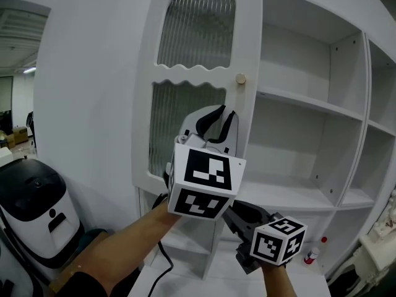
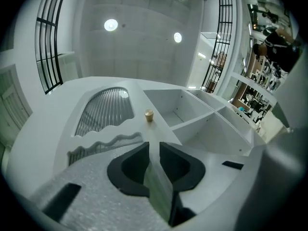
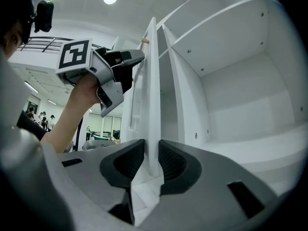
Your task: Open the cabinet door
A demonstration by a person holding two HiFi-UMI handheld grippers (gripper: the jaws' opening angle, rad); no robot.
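The white cabinet door [image 1: 192, 73] has ribbed glass panes and a small brass knob [image 1: 241, 78] near its free edge. It stands ajar from the shelving. My left gripper [image 1: 216, 125] sits below the knob, and in the left gripper view the door's edge runs between its jaws [image 2: 154, 150], pads against it. My right gripper [image 1: 238, 215] is lower down, mostly hidden behind its marker cube. In the right gripper view the door's edge [image 3: 153, 90] fills the gap between its pads [image 3: 152, 150]. The left gripper [image 3: 132, 61] shows higher on the same edge.
Open white shelves [image 1: 309, 104] fill the cabinet to the right of the door. A white and black appliance [image 1: 34, 209] stands on the floor at the left. A small red-capped bottle [image 1: 311, 255] lies at the lower right. A black cable hangs under my left arm.
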